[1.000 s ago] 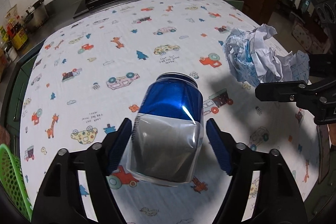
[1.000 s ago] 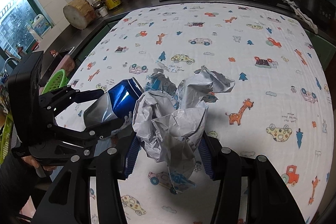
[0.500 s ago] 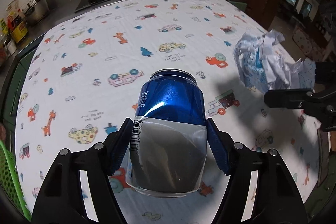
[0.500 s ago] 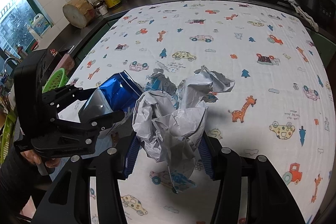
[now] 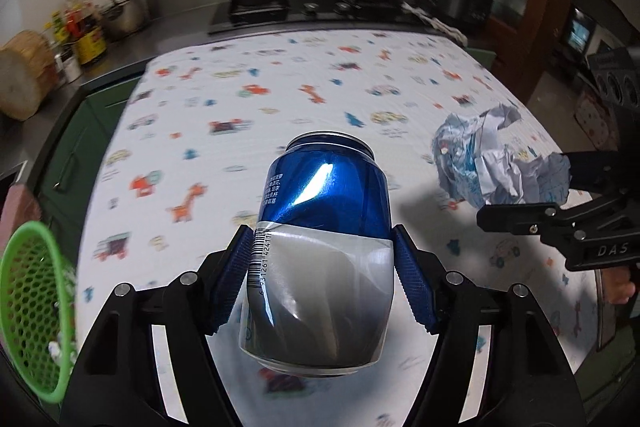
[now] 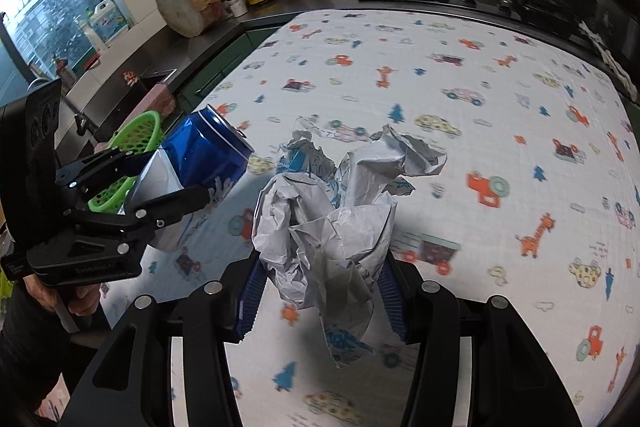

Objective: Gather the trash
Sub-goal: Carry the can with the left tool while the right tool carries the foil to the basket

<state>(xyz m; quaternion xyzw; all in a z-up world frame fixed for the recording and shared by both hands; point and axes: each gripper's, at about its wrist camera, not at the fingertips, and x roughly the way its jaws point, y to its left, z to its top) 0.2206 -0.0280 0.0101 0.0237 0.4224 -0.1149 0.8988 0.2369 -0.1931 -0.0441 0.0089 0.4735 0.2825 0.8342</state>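
Observation:
My left gripper [image 5: 322, 267] is shut on a dented blue and silver can [image 5: 324, 227] and holds it above the table. The can also shows in the right wrist view [image 6: 192, 167], with the left gripper [image 6: 160, 183] around it. My right gripper [image 6: 320, 287] is shut on a crumpled paper ball [image 6: 332, 219], held above the table; it also shows in the left wrist view [image 5: 492, 163]. A green mesh basket [image 5: 32, 315] sits at the table's left edge, also in the right wrist view [image 6: 136, 139].
The table wears a white cloth with cartoon prints [image 6: 480, 107]. A counter behind holds a gas hob [image 5: 260, 7], a pot [image 5: 128, 15], jars and a wooden block [image 6: 188, 7].
Both grippers have risen and swung to the left with their loads. The green basket has come further into view at the left.

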